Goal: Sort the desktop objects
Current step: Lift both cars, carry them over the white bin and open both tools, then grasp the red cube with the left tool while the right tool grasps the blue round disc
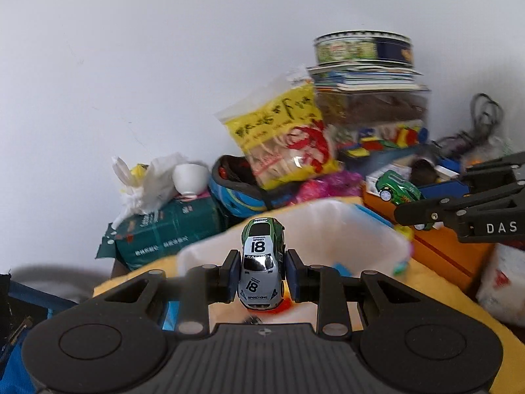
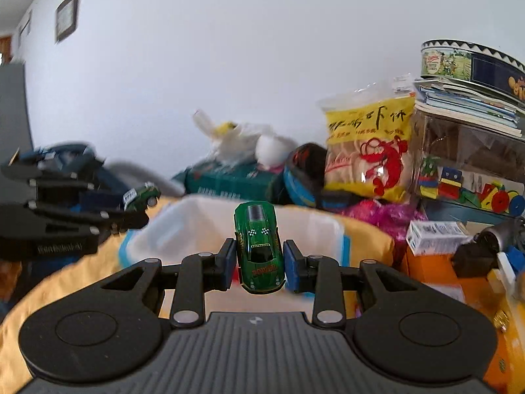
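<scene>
My left gripper (image 1: 261,274) is shut on a silver and green toy car (image 1: 260,256) marked 18, its blue pads pressing the car's sides. The car hangs nose-up above a white plastic bin (image 1: 331,206). My right gripper (image 2: 260,264) is shut on a dark green toy car (image 2: 259,246) in the same way, above the same bin (image 2: 200,203). Each gripper shows in the other's view: the right gripper (image 1: 423,211) with its green car (image 1: 395,187) at the right, the left gripper (image 2: 108,220) with its car (image 2: 142,195) at the left.
Behind the bin stand a yellow snack bag (image 1: 285,138), a blue pouch (image 1: 236,190), a teal tissue pack (image 1: 164,229) with a white cup (image 1: 190,179), and a round tin (image 2: 472,62) on books over a clear box of coloured blocks (image 2: 472,190). An orange box (image 1: 436,246) is at the right.
</scene>
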